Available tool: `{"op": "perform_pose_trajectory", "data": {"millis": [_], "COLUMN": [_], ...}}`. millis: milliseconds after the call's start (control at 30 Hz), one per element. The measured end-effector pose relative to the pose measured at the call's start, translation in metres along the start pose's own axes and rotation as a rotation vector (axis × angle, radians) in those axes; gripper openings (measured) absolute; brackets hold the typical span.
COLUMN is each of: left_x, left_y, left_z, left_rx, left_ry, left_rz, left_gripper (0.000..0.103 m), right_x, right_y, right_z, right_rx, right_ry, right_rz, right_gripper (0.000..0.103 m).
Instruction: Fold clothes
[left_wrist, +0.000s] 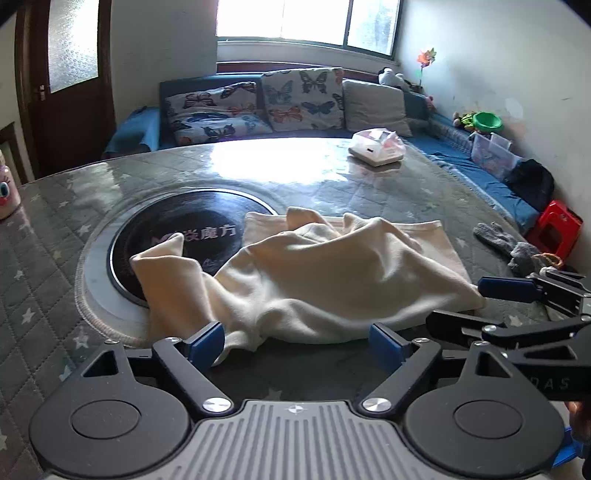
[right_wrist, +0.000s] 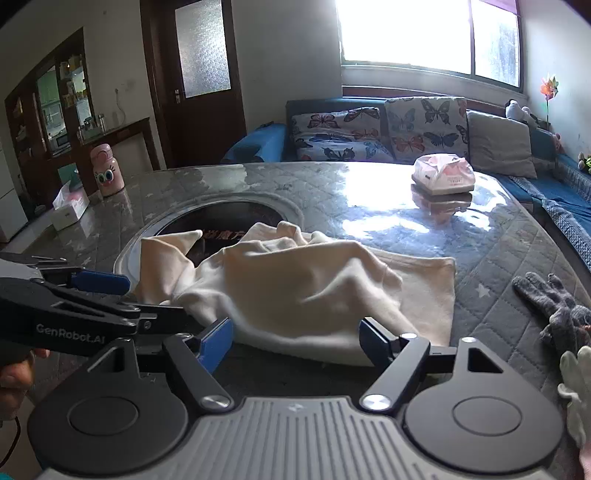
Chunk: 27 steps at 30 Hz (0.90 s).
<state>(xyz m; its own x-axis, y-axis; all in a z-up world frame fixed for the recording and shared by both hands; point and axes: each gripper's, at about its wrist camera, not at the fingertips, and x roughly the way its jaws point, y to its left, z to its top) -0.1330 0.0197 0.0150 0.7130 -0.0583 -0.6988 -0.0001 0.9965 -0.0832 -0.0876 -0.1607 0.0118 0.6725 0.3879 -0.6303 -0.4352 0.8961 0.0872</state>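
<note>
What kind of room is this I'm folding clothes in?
Most likely a home living room. A blue sofa with butterfly cushions runs under the window, and the cream garment lies on a quilt-covered table with a built-in round cooktop.

My cream cloth (left_wrist: 314, 273) lies on the grey star-quilted surface (left_wrist: 55, 258) over a black disc (left_wrist: 177, 229), near a grey glove (right_wrist: 554, 306), butterfly-print cushions (left_wrist: 303, 98) and my tools' blue pads (left_wrist: 207, 341).
</note>
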Motion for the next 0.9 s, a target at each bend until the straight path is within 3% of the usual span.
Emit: {"op": "perform_pose_trajectory", "data": {"millis": [367, 900], "left_x": [0.008, 0.014], "left_y": [0.006, 0.007], "left_z": [-0.008, -0.014], "left_rx": [-0.023, -0.040], "left_ry": [0.040, 0.078], "left_rz": [0.064, 0.105], "left_gripper": [0.102, 0.103], "right_x": [0.006, 0.013], "right_y": [0.004, 0.007], "right_z": [-0.012, -0.019], "right_rx": [0.036, 0.042], "right_ry": [0.027, 0.047], "right_rz": [-0.018, -0.022], "right_gripper": [0.083, 0.088]}}
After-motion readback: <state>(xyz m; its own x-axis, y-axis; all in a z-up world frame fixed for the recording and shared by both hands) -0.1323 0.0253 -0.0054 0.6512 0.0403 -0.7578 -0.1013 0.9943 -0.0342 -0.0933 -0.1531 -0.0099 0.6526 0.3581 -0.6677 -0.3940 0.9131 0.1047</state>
